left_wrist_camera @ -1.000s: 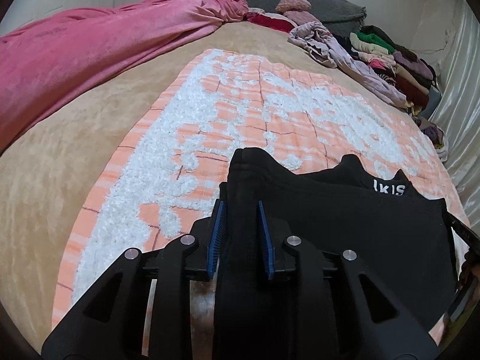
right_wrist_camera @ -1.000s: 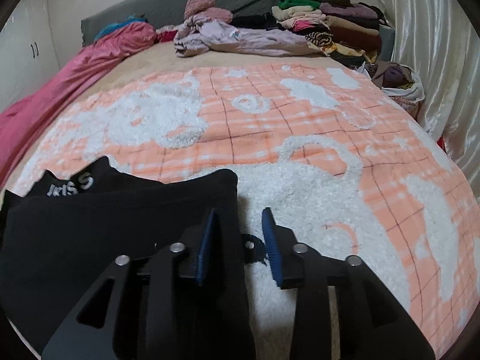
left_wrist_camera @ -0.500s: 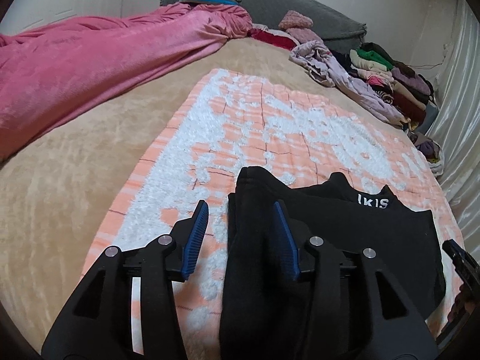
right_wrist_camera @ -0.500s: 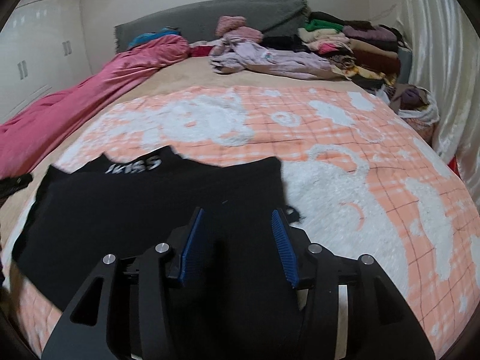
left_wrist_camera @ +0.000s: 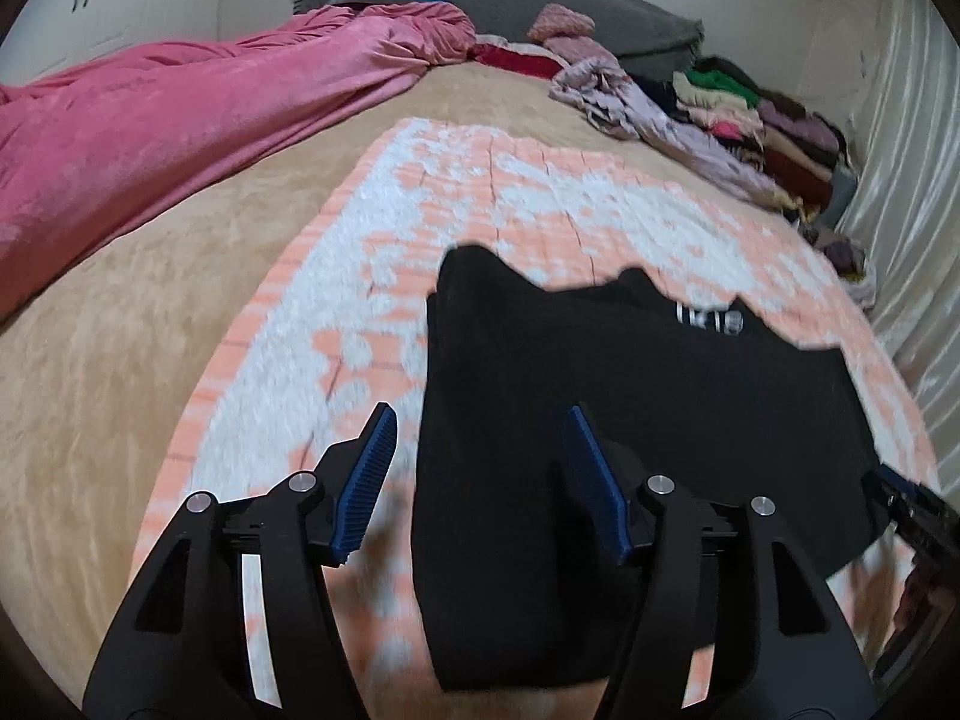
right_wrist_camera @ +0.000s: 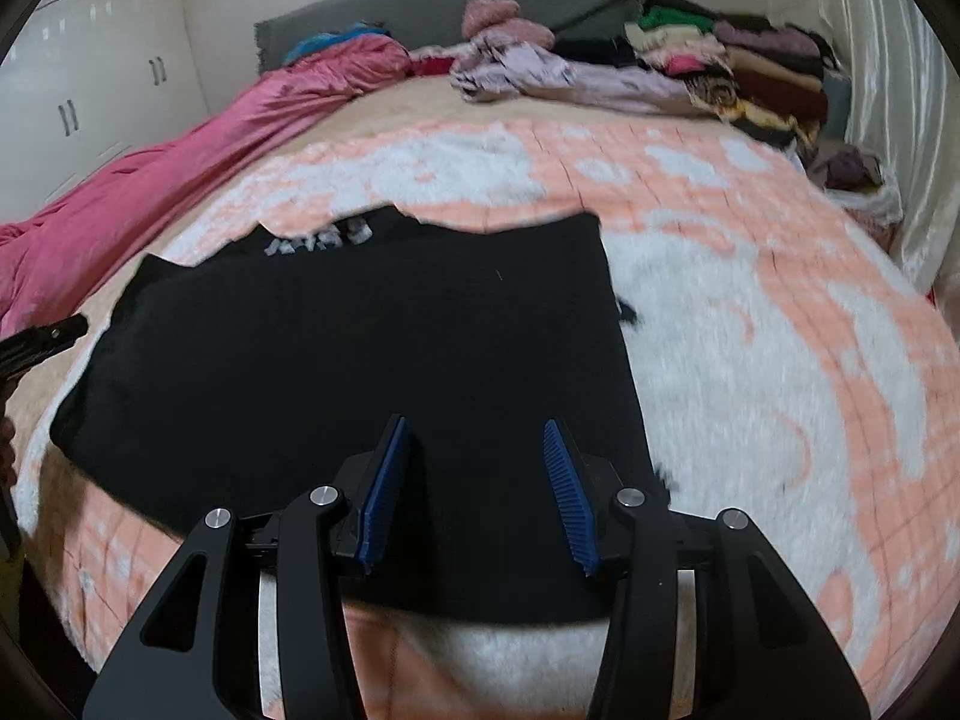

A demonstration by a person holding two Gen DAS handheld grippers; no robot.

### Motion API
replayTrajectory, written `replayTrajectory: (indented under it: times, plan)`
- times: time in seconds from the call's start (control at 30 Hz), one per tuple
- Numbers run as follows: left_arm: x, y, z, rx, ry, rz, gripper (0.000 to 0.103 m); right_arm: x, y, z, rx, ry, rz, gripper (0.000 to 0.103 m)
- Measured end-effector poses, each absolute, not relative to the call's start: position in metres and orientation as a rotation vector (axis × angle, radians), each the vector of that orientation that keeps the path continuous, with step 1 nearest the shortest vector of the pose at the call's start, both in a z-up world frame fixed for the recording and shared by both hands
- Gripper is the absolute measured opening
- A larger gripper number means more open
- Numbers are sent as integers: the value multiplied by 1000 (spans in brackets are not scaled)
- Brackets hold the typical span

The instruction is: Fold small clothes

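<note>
From my left wrist, my left claw is opening, its blue pads clear of the black garment, whose left edge is lying below them on the peach-and-white blanket.

From my right wrist, my right claw is standing apart over the garment's near right corner, gripping nothing.
</note>
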State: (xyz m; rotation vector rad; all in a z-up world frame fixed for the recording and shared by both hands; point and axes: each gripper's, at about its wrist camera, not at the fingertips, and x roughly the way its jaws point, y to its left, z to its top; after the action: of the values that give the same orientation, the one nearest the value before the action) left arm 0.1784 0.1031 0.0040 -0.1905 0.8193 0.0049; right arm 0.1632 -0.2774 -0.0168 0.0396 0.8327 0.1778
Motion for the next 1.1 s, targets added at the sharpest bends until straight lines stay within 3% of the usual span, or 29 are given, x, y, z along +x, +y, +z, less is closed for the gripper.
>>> replayTrajectory:
  times: [0.33, 0.53, 0.73, 0.9, 1.1]
  plan:
    - [172, 96, -22, -160, 908, 44, 53, 156, -283, -29, 53, 823, 165, 47]
    - [163, 96, -20, -159, 888, 58, 58, 147, -284, -20, 68, 811, 190, 57]
    - [157, 99, -14, -175, 858, 73, 74, 134, -284, -7, 61, 775, 216, 66]
    - [154, 110, -8, -228, 834, 76, 81, 127, -282, 3, 52, 750, 218, 76]
    - [150, 128, -1, -272, 800, 107, 88, 121, -276, 13, 38, 732, 230, 76]
